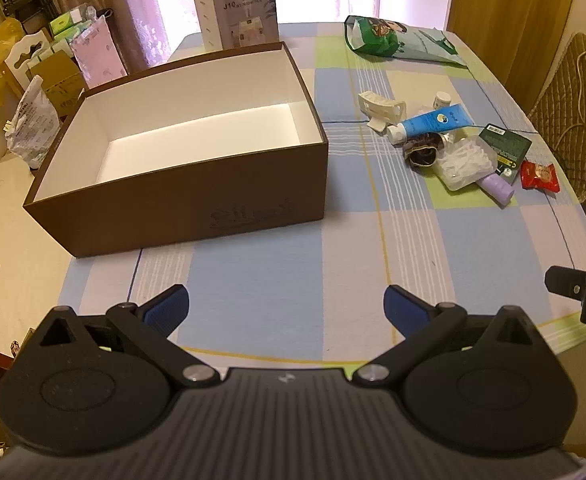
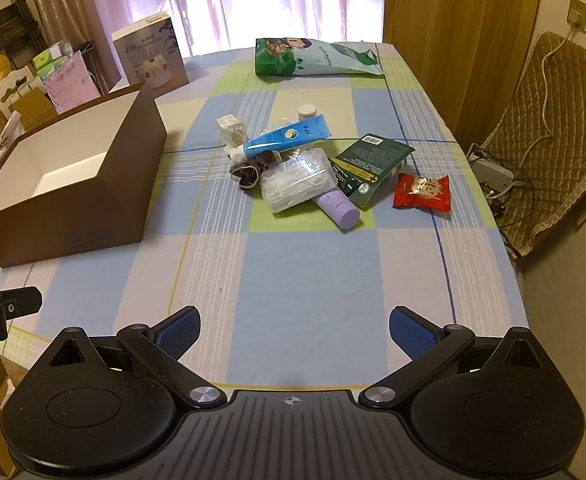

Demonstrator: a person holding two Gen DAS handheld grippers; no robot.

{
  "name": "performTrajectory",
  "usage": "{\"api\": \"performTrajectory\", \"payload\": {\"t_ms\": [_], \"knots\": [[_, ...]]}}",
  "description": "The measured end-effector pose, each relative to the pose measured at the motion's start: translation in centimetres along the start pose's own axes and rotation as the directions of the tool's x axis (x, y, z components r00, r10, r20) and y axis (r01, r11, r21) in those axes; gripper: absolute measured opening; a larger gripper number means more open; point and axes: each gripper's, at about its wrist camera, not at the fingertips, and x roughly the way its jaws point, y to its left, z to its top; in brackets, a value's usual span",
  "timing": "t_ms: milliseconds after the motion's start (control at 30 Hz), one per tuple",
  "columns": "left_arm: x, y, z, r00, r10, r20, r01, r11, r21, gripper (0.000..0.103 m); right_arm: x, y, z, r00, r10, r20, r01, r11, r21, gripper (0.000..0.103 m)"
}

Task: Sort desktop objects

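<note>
Both in close: left hand-held gripper and right hand-held gripper hover spread wide, holding nothing, over the desk's near edge. Brown box at the left edge looks bare inside. Blue tube, purple bottle, red sachet all wait mid-desk, so sorting looks unstarted.

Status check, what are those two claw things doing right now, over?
Left gripper and right gripper open, empty, above the tablecloth. Brown box holds nothing. Pile around blue tube untouched. Nothing in the way.
</note>
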Motion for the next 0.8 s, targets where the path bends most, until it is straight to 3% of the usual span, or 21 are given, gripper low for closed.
{"api": "performTrajectory", "payload": {"t_ms": [300,800], "knots": [[0.9,-1.5,0.6,1.0,-0.031,0.004,0.031,0.999,0.037,0.102,0.7,-1.7,0.5,1.0,0.019,-0.014,-0.018,0.999,0.032,0.103],[4.0,-6.6,3.6,0.98,-0.198,0.008,0.194,0.967,0.163,0.093,2.9,-7.8,2.0,1.0,-0.009,-0.004,0.01,0.996,0.093,0.103]]}}
